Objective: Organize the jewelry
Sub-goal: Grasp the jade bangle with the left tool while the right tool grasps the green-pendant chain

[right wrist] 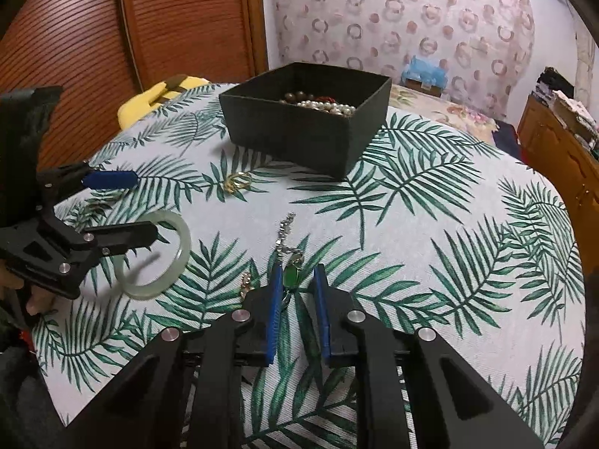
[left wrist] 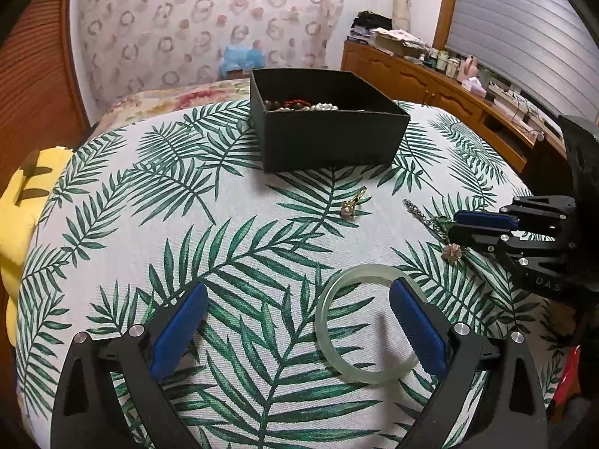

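Necklace [right wrist: 290, 262] lies at six o'clock from the box [right wrist: 299, 131]; your right hand-held gripper [right wrist: 297, 280], nearly pressed together, straddles its green pendant—squeeze squarely; left hand-held gripper [left wrist: 299, 318] spread over bangle [left wrist: 368, 323]

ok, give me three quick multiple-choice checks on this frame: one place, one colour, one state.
1. Where does the pale green bangle lie?
A. in a box
B. on the leaf-print cloth
C. on a yellow cushion

2. What colour is the pendant between the right gripper's fingers?
A. red
B. green
C. white

3. How is the left gripper?
A. shut on the bangle
B. wide open
C. shut on a chain

Key:
1 B: the bangle lies flat on the cloth, under one finger of the left gripper.
2 B: the right wrist view shows a green stone on a silver chain.
3 B: its blue pads stand far apart, gripping nothing.
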Demonstrator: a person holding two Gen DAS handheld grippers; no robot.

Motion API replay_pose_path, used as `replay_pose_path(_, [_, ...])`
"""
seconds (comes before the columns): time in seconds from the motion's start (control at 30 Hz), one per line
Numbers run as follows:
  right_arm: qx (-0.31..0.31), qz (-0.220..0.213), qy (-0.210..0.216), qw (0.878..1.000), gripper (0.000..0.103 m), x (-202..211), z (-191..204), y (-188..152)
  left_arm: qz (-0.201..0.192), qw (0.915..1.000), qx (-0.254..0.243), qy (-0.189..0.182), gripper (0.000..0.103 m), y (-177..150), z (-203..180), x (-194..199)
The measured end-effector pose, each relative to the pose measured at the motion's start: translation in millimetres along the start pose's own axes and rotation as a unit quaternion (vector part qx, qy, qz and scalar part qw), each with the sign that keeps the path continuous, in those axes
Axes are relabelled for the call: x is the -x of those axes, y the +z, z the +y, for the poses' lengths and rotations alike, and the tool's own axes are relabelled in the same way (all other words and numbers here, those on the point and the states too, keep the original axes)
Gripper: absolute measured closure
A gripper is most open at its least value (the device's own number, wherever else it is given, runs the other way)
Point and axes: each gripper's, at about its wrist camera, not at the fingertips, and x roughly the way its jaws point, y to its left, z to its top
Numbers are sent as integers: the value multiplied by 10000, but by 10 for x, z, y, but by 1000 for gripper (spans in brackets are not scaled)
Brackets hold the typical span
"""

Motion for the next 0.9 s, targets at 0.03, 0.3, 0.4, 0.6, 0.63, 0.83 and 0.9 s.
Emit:
replay_pose_path(0.03, [1, 8, -98, 10000, 86, -1, -14, 4, 7, 10000, -4, -16, 9, -2, -7, -5])
replay_pose_path(0.3, [-49, -9, 33, 10000, 86, -27, -86, 2, 108, 9993, -350, -43, 9, -25, -174, 29])
replay_pose_path(0.4, [-66, -18, 70, 10000, 86, -25, -91, -4, 263, 9988, -342, -234, 9, -56, -229, 31])
replay_pose_path(0.6, [83, -17, -107, 9999, 86, -32, -16, -3, 400, 9976, -538, -151, 9, -101, -338, -19])
replay_pose_path(0.63, [86, -19, -112, 9999, 86, -33, -15, -3, 417, 9973, -588, -109, 9, -107, -361, -26])
replay_pose_path(0.83, [80, -19, -106, 9999, 86, -34, -11, -4, 447, 9953, -855, 12, 9, -131, -480, -54])
replay_pose_path(0.9, [86, -21, -113, 9999, 86, -34, -8, -3, 402, 9951, -901, -26, 19, -128, -500, -42])
